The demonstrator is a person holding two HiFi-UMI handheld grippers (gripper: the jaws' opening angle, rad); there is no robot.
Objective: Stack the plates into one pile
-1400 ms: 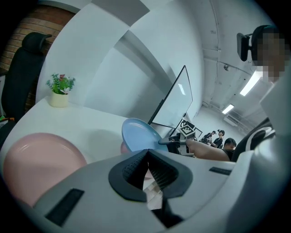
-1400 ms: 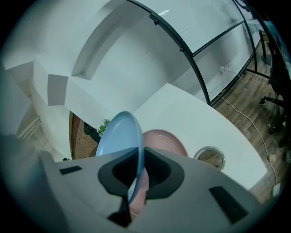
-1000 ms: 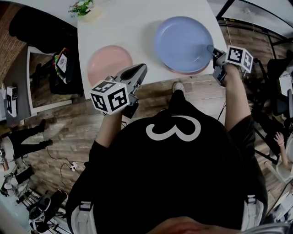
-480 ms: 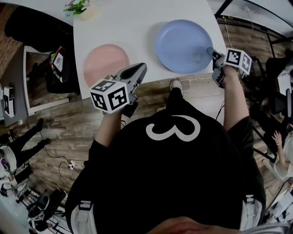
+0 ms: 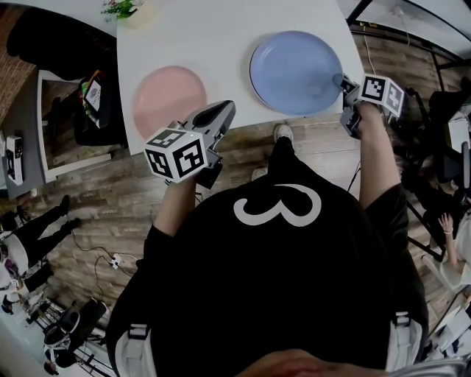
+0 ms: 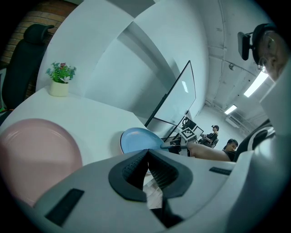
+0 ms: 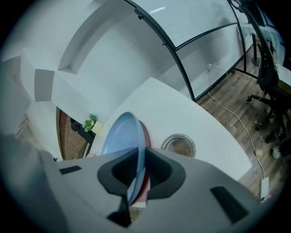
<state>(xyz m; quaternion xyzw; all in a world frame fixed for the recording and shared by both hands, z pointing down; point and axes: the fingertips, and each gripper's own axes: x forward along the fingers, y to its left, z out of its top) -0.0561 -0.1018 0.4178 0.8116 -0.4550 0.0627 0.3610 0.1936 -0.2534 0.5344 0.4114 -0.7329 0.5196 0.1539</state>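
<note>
A blue plate (image 5: pixel 294 70) lies at the right of the white table (image 5: pixel 213 44), on top of a dark red plate (image 7: pixel 146 136) whose rim shows only in the right gripper view. My right gripper (image 5: pixel 340 79) is at the blue plate's near right rim. Its jaws have just been opening, and the stacked rims still pass between them (image 7: pixel 141 157). A pink plate (image 5: pixel 169 97) lies alone at the left. My left gripper (image 5: pixel 221 110) hovers shut and empty over the table's near edge, beside the pink plate (image 6: pixel 32 159).
A small potted plant (image 5: pixel 121 9) stands at the table's far left corner. A round metal cable port (image 7: pixel 178 144) is set into the tabletop beyond the blue plate. Wooden floor, chairs and other people surround the table.
The blue plate has come down with my right gripper onto the plate beneath it, whose rim no longer shows in the head view. My left gripper has stayed put.
</note>
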